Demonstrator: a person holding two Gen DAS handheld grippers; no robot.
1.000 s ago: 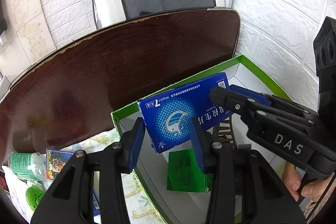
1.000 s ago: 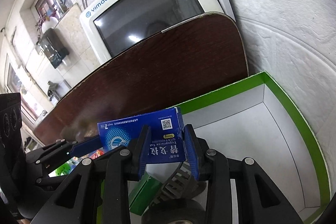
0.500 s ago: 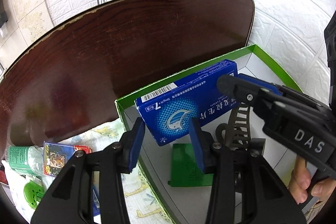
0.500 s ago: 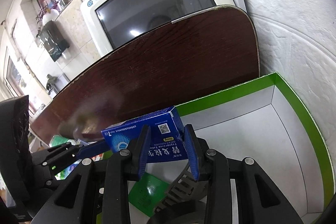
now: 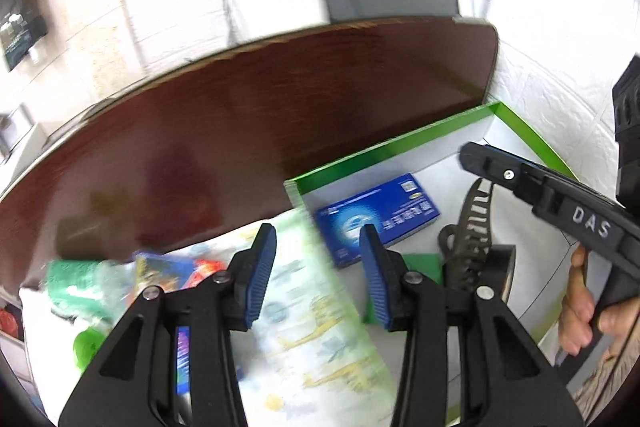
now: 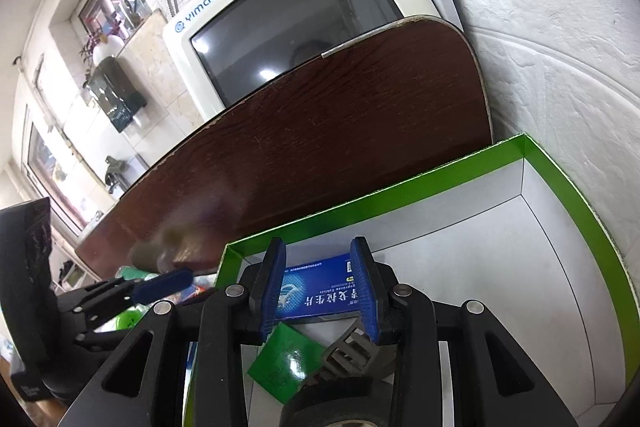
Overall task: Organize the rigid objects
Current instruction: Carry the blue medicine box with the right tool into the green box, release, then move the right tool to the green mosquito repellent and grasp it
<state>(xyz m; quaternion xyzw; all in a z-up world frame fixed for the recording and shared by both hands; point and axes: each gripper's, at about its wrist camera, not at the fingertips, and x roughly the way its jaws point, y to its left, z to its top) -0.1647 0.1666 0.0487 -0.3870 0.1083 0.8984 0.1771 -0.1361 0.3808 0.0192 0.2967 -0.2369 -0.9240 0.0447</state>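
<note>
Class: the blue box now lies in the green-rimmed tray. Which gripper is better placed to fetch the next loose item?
Probably the left gripper: open, over the cloth beside the loose items. The right gripper hangs over the tray.

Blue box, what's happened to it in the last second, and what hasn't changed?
The right gripper let go of the blue box, which dropped and now lies flat in the green tray. The left gripper backed off, open. The green card and black strap stayed in the tray.
</note>
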